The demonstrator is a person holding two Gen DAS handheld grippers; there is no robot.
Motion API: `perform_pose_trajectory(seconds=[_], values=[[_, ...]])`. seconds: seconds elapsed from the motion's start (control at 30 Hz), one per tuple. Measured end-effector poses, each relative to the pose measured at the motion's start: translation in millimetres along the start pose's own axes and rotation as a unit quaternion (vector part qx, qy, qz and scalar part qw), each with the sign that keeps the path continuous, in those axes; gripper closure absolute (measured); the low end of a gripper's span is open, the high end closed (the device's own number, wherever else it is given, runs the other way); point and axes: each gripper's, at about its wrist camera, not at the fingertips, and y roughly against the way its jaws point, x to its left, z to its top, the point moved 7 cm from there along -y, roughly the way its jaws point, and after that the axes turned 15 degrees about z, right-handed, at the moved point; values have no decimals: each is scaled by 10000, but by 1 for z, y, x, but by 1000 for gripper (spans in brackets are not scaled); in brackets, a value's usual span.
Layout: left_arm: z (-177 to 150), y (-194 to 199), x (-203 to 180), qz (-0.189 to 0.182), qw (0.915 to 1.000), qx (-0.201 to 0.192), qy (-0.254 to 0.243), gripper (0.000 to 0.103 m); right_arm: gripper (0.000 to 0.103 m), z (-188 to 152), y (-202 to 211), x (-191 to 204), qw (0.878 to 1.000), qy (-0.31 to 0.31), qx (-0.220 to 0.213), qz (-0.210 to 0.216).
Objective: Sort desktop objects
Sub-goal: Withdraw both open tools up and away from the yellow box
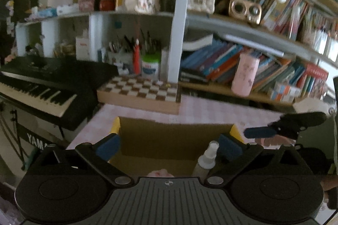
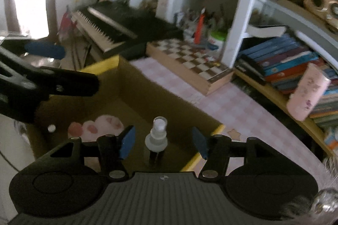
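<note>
An open cardboard box (image 2: 135, 85) with yellow taped edges stands on the pink checked tabletop (image 2: 221, 106). Inside it a small clear spray bottle (image 2: 157, 136) stands upright beside a pink paw-shaped plush (image 2: 101, 124). My right gripper (image 2: 163, 136) hangs over the box with the bottle between its blue pads (image 2: 127, 142), which stand apart from it on both sides. My left gripper (image 1: 169, 145) is wide open above the box (image 1: 169, 136) with nothing between its fingers. The bottle (image 1: 208, 158) shows just inside its right finger. In the left wrist view, one blue pad (image 1: 260, 132) of the right gripper reaches in from the right.
A wooden chessboard case (image 1: 139, 94) lies behind the box against a white shelf post (image 1: 177, 34). A black keyboard piano (image 1: 42, 85) stands to the left. Shelves at the right hold books (image 1: 221, 62), and a pink tumbler (image 1: 245, 75). Pen holders (image 1: 135, 60) stand behind the chessboard case.
</note>
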Motion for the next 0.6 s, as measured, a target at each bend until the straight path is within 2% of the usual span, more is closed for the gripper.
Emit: perform_pose_trajectory(seconds=[0.2,0.37,0.6], values=[[1,27,14,51,9995,-224,217,0,45,-3,43,2,9973,-355,-521,-384],[-2,50,26,196,9985,-456,239,0,43,-17,81,2,9891,-818,-924,-798],[-25,76,36,165,9989,-407,179,0,41,-53,118,25,9769,-1200,-1123,-1369]])
